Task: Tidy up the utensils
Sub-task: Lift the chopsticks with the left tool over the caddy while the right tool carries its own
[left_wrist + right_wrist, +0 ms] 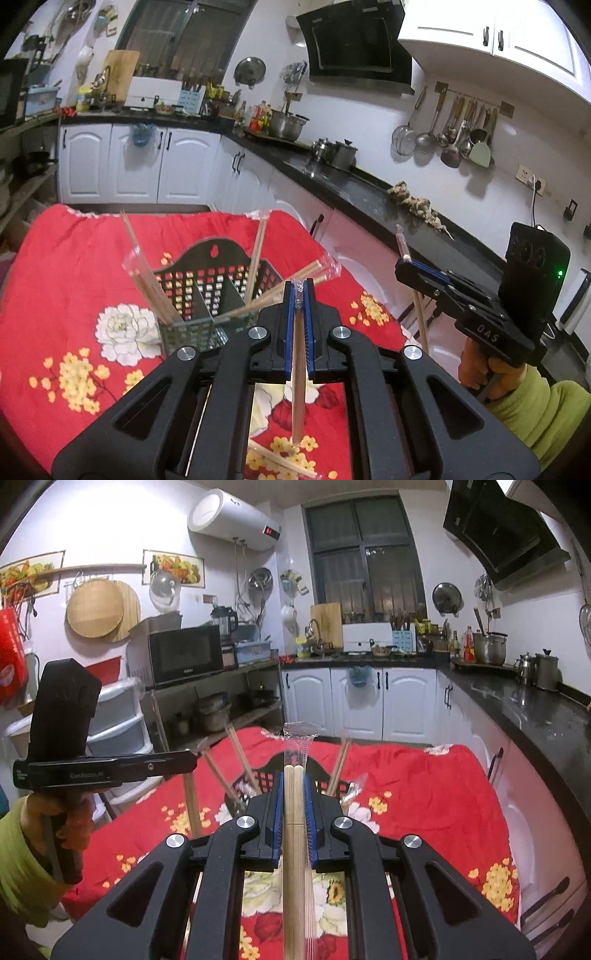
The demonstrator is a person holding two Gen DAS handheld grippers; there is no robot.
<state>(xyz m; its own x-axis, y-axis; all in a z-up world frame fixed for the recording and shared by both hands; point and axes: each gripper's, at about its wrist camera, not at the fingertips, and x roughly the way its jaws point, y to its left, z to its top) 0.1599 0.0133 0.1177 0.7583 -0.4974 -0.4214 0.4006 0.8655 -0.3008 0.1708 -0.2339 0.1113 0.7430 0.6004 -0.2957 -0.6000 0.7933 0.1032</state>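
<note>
Mid-transfer: left gripper clamped on one wrapped chopstick pair, right gripper clamped on another. Next, presumably: lowering both into far basket on tabletop.

My table is covered by a red cloth printed with white and yellow flowers. Toward its far edge stands a black perforated basket, divided into compartments, its arched back facing the far edge. At the near edge lies a pair of wrapped chopsticks, flat on the cloth.
</note>
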